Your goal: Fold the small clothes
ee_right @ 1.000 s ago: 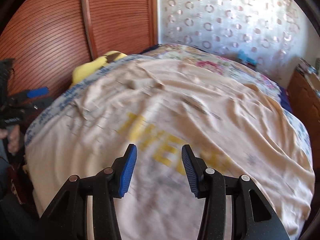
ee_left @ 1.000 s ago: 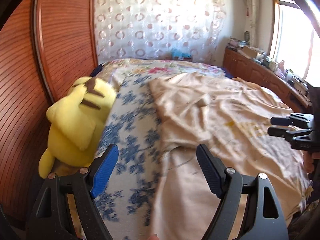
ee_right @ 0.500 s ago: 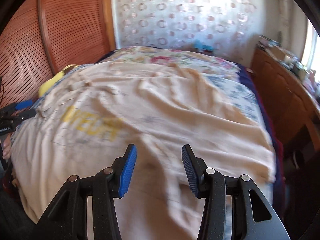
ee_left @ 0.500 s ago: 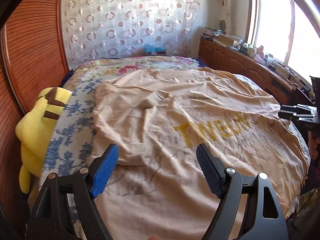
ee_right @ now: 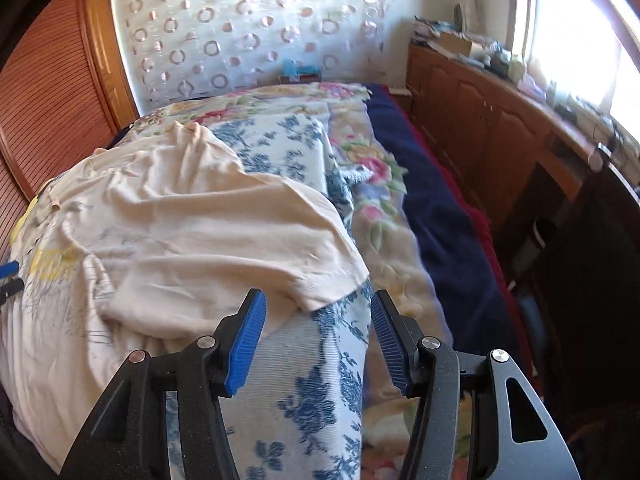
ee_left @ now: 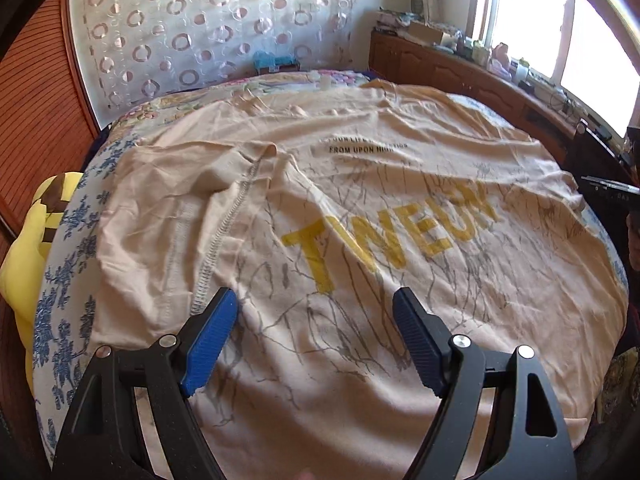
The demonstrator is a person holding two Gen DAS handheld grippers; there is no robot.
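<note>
The shirt (ee_left: 360, 240) is lying spread flat across the bed (ee_left: 64, 300), print side up, with the yellow lettering reading across its middle. No fold is showing in it yet: both sleeves are lying out to the sides and the body is covering most of the bed from near edge to far. So the task is, by the look of it, only at its start, and every fold is still to be made.

The left gripper (ee_left: 316, 336) is hanging over the near left part of the shirt, close by the left sleeve seam. Its jaws are standing wide apart with nothing between them, and the pads are not touching the cloth.

The right gripper (ee_right: 316, 336) is pointing at the right sleeve (ee_right: 304, 264), whose hem is lying just beyond the fingertips on the blue-flowered sheet (ee_right: 320, 380). Its jaws are opening, and nothing is being pinched between them; the sleeve edge is lying ahead of the gap rather than in it.

A yellow plush (ee_left: 24, 264) is sitting at the far left edge of the bed, clear of the shirt. The next move is likely a grasp on each sleeve to bring them inward.
</note>
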